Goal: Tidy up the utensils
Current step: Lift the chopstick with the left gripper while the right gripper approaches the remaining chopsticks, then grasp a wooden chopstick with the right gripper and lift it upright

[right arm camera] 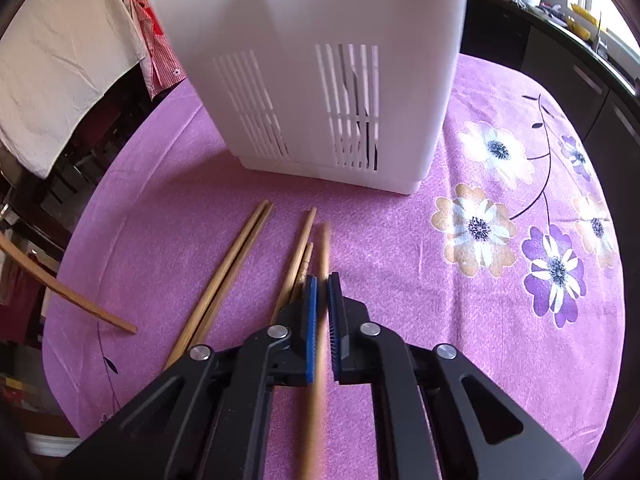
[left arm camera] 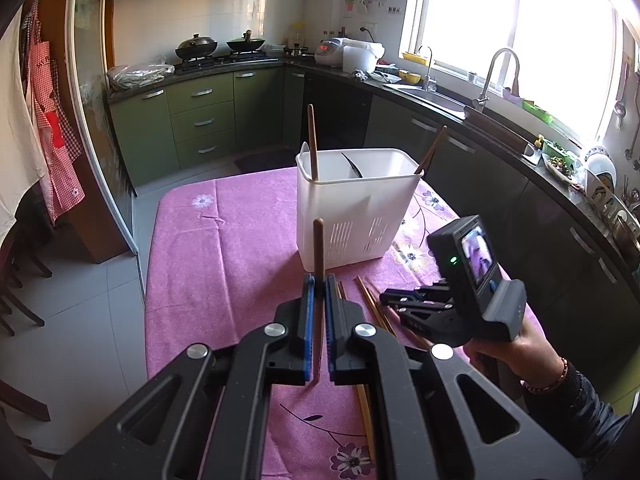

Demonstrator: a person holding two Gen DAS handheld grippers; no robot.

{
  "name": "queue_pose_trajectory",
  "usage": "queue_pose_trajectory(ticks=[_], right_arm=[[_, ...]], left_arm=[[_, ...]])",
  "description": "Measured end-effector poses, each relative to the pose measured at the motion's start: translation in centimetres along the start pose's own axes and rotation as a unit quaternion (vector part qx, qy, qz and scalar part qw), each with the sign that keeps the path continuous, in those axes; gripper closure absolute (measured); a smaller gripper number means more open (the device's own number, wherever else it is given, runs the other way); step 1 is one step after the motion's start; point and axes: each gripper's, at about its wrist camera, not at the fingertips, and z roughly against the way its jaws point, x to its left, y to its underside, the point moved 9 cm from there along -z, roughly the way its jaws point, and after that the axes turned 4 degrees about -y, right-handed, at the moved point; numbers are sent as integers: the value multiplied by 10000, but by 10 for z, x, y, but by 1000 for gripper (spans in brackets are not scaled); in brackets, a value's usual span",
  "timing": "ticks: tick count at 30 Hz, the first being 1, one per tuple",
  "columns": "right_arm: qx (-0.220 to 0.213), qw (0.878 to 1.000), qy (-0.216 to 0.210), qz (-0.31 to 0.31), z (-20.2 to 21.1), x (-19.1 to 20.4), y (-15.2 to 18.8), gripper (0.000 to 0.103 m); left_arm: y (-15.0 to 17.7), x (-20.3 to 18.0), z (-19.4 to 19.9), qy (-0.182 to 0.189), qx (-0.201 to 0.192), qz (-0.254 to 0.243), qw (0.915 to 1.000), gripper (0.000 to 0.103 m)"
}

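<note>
Left gripper [left arm camera: 319,292] clamps an upright chopstick [left arm camera: 318,248]: lift it above the caddy [left arm camera: 356,208], then drop. Right gripper [right arm camera: 322,292] pinches another chopstick [right arm camera: 323,252].

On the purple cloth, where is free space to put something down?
The cloth is bare left of the white holder, up to its left edge. Right of the holder only flower print shows. In front of the holder is crowded: loose chopsticks lie there.

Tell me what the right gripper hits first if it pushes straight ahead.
Probably the white basket, near its slotted lower wall. The right gripper points at it over bare tablecloth; depth is unclear.
</note>
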Motion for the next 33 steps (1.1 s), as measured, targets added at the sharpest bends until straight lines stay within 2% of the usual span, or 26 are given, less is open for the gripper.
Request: queue_pose_trajectory(ticks=[5,12,15,23,33], right_arm=[[-597,9979,-258,-4,46,5,-6,97],[-1814,9820,-462,248,157,21,-13,97],[-2072,9766,-462,340,188,23,-6,97],[-2393,9688,-353,535,226,30,23,97],[-2473,9669,-435,450,244,28,45,97]], left_arm=[[1,0,0,-3,7,3,10000,98],[2,-1,0,-10,6,-26,10000,98],[2,-2,0,-11,8,-35,10000,98],[4,0,2,-33,-11,-47,10000,98],[-5,-7,9,130,16,-52,9999,98]])
